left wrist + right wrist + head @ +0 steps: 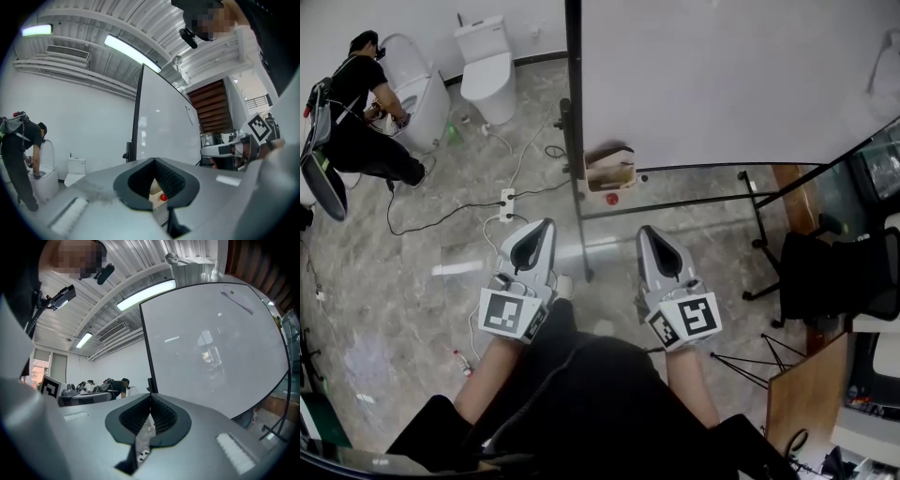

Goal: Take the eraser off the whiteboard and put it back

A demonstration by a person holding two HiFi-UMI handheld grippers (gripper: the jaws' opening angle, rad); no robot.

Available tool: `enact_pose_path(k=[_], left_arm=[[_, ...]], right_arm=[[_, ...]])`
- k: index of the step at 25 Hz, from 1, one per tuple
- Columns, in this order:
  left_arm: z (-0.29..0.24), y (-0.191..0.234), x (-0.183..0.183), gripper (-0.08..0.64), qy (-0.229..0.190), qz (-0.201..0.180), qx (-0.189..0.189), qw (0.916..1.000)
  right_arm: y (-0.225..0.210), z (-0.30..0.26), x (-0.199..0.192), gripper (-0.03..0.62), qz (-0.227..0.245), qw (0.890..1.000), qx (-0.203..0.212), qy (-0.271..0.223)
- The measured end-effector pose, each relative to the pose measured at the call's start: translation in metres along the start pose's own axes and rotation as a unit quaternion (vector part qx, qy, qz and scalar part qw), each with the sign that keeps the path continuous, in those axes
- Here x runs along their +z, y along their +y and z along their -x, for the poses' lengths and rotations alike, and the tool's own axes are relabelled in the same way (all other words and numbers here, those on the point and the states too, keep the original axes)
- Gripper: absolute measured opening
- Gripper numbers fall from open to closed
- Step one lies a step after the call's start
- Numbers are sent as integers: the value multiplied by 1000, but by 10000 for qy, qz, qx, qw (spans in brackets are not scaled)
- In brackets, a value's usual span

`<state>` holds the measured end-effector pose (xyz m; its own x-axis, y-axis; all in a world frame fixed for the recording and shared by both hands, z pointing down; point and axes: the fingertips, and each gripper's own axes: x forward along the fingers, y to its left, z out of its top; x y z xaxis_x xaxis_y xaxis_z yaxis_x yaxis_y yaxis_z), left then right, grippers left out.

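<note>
Since our grey plastic left gripper [546, 225] and right gripper [645, 231] both hold level with jaws pressed together on nothing, we should open one before approaching what we take for the tan block eraser [611, 169], just above frame centre, low on the white whiteboard [722, 75].
</note>
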<state>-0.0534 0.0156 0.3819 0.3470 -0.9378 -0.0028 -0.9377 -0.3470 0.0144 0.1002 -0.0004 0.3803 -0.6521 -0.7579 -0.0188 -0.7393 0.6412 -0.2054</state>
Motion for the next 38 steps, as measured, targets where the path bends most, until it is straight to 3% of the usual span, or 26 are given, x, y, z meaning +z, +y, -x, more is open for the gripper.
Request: enact_pose_path(k=[13, 25, 31, 38], left_arm=[[-84, 54, 11, 5, -141, -2, -899, 9959], [-121, 80, 3, 5, -2, 49, -1777, 9841], [-126, 86, -10, 5, 238, 18, -2008, 9793], [-140, 71, -6, 5, 93, 26, -2070, 9783]], right_arm=[[-34, -82, -13, 10, -259, 9958, -878, -30], [-53, -119, -23, 11, -293, 9848, -1711, 86], [-56, -125, -28, 20, -390, 9798, -1959, 97], [-74, -137, -46, 33, -562, 9712, -2299, 283]])
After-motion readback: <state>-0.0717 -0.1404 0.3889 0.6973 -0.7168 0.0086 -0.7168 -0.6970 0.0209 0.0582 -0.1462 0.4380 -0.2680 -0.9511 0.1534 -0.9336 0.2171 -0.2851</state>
